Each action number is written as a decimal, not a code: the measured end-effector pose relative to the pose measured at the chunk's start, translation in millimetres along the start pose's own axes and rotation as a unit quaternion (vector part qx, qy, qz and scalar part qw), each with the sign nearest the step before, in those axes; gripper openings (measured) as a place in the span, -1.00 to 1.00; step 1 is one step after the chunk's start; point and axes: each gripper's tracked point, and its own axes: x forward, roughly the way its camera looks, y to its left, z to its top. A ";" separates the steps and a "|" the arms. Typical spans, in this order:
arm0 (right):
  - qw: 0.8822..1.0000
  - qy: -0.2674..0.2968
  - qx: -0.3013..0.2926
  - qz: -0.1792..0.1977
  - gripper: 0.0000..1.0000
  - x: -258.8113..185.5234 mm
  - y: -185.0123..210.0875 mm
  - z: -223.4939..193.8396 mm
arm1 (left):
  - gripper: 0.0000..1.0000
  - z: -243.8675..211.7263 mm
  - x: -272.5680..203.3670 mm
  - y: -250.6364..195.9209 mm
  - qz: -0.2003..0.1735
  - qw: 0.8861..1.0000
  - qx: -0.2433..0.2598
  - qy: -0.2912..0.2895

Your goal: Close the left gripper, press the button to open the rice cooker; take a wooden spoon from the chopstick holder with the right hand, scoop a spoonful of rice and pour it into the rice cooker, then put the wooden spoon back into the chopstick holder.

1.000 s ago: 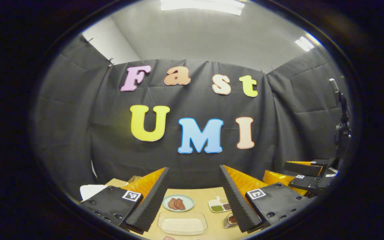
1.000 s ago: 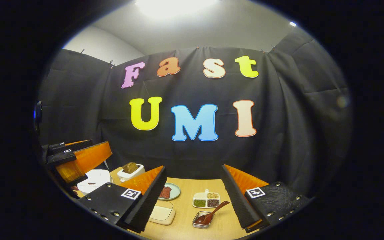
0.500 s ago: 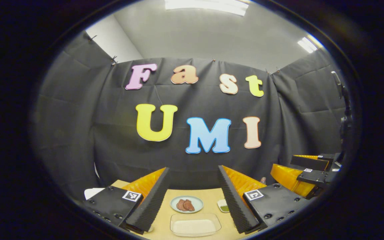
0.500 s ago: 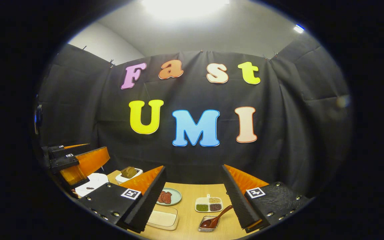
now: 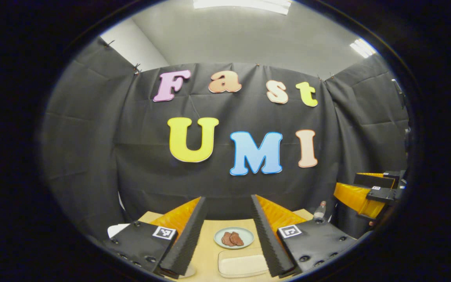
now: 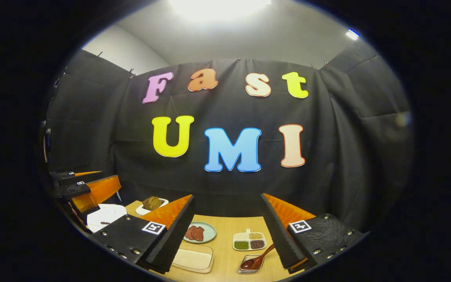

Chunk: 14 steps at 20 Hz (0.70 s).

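white rice cooker [image 6: 106, 214] shut, wooden spoon [image 6: 257, 259] in holder [image 6: 251, 264]

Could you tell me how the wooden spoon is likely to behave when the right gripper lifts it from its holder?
The spoon looks rigid, so it probably won't flex. Its thin handle leans out of a small clear holder, which may tip or slide when pulled. The glossy finish suggests it could slip between the pads.

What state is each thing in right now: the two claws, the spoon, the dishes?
Left claw: open, holding nothing.
Right claw: open, holding nothing.
Wooden spoon: resting in a small clear holder, untouched.
Round plate: holds reddish slices.
Divided dish: filled with grains.
Rectangular tray: holds white rice.
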 end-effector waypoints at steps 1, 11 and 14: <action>1.000 0.002 0.001 0.002 0.98 1.3 -1.7 -0.9 | 0.37 -3.9 1.2 5.4 0.007 1.000 0.002 0.003; 0.999 0.034 -0.003 0.036 0.98 27.3 6.6 -36.1 | -0.80 -93.9 16.7 130.3 0.092 0.988 -0.041 0.118; 0.998 0.042 -0.002 0.038 0.98 32.1 5.8 -41.5 | -0.82 -126.0 16.5 167.6 0.104 0.981 -0.038 0.162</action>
